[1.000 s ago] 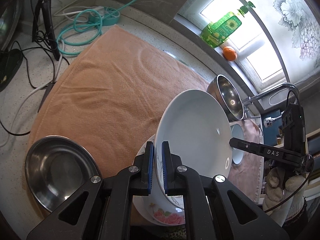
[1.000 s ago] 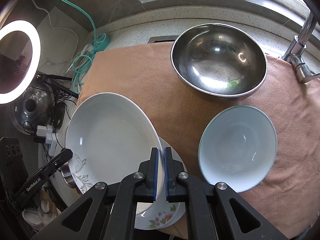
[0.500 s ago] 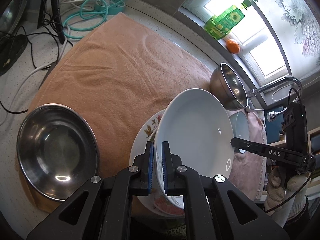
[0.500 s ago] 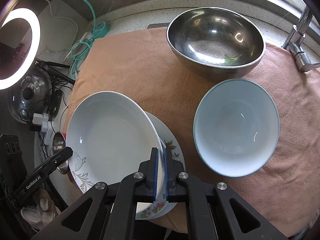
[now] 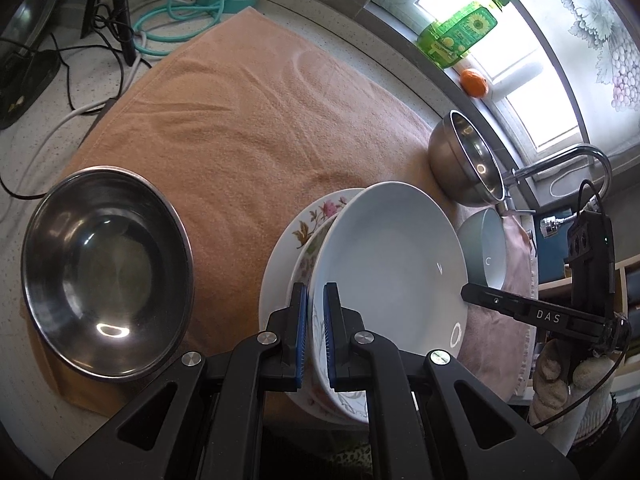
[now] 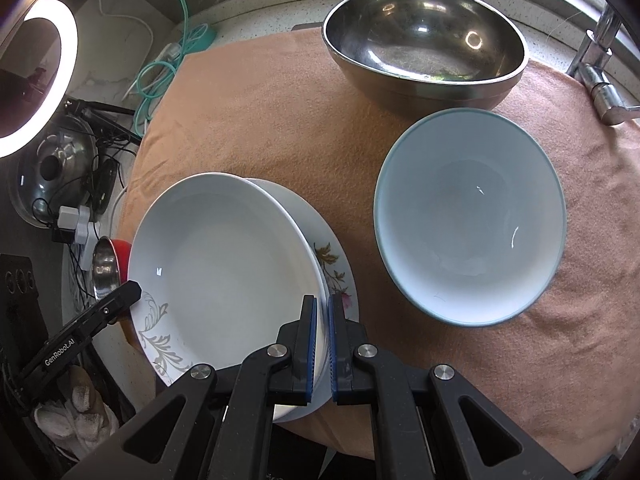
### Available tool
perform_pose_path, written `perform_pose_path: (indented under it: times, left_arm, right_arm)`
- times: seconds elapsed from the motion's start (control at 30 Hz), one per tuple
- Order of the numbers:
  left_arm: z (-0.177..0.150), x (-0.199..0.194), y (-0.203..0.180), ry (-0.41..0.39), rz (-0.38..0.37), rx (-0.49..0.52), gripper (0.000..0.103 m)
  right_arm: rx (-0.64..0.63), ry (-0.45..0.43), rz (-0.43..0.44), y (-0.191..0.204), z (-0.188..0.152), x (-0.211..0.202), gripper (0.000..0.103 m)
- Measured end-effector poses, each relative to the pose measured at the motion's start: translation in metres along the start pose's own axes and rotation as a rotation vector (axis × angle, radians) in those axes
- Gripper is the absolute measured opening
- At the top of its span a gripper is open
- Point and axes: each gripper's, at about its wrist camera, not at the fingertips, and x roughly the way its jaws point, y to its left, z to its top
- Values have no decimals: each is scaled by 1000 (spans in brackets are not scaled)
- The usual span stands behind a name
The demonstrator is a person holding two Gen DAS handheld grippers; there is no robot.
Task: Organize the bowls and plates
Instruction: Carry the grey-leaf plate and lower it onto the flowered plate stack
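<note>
A white deep plate [image 5: 392,256] [image 6: 224,264] with a grey leaf pattern hangs tilted just over a floral plate [image 5: 316,216] [image 6: 336,272] on the orange towel [image 5: 240,128]. My left gripper [image 5: 315,312] is shut on the white plate's near rim, and its finger tip [image 6: 132,292] shows at the opposite rim in the right wrist view. My right gripper [image 6: 322,320] is shut on the other rim, its tip [image 5: 466,294] showing in the left wrist view. Whether the white plate touches the floral one I cannot tell.
A steel bowl [image 5: 104,268] sits at the towel's left end, a larger steel bowl [image 6: 424,36] by the faucet [image 6: 596,76]. A blue-rimmed white bowl [image 6: 472,220] lies right of the plates. Cables [image 5: 180,8], a ring light [image 6: 36,80] and a pot lid [image 6: 52,172] crowd the left counter.
Both grippers have sunk with the white plate, which now hangs closer over the floral plate. The bowls on the towel look nearer and have stayed where they were.
</note>
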Motion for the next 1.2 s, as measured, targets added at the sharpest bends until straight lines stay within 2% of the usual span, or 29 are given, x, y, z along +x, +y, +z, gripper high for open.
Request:
perform_pose_path:
  times: [0.83,1.2]
  left_arm:
    - [-7,5,2,10,14,2,6]
    - [-9,-1,-1,-5,28,21,6]
  right_arm:
    - [-12,3,8,1,-7,3,5]
    - [-76,-66,-33,10,-12,-11,5]
